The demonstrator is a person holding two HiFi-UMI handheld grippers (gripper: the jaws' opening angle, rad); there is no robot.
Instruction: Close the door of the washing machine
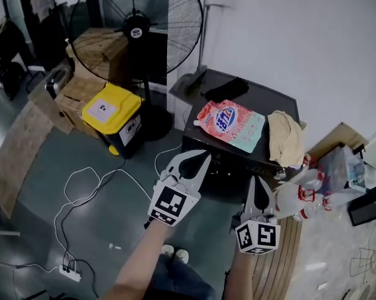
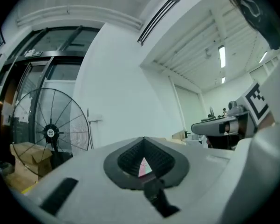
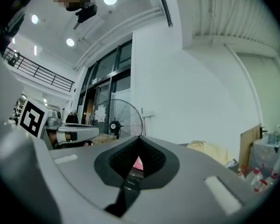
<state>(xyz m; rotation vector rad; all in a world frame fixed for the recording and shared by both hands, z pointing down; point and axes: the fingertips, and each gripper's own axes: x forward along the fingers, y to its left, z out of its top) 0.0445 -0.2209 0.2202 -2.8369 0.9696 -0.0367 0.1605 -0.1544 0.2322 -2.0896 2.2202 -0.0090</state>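
Fan [image 1: 137, 30] and yellow bin [image 1: 116, 108] stand left of the washing machine [image 1: 269, 99], which carries a detergent bag [image 1: 231, 125] and cloth [image 1: 284, 136] on top and fronts the person, while left gripper [image 1: 200, 158] and right gripper [image 1: 258, 183] are closed, empty.

Looking down from above: both grippers are held up in front, left gripper [image 1: 196, 159] and right gripper [image 1: 258, 185], fingers together on each, nothing in them. Just beyond sits the dark washing machine [image 1: 263, 99], with a pink and teal detergent bag [image 1: 230, 125], a beige cloth [image 1: 284, 137] and a black cloth [image 1: 225, 89] lying on its top. Far left there's a big standing fan [image 1: 137, 30], a yellow-lidded bin [image 1: 116, 114] and cardboard boxes [image 1: 78, 92]. A white cable [image 1: 81, 192] snakes across the floor [image 1: 44, 186]. Plastic bottles [image 1: 306, 195] are piled on the right.
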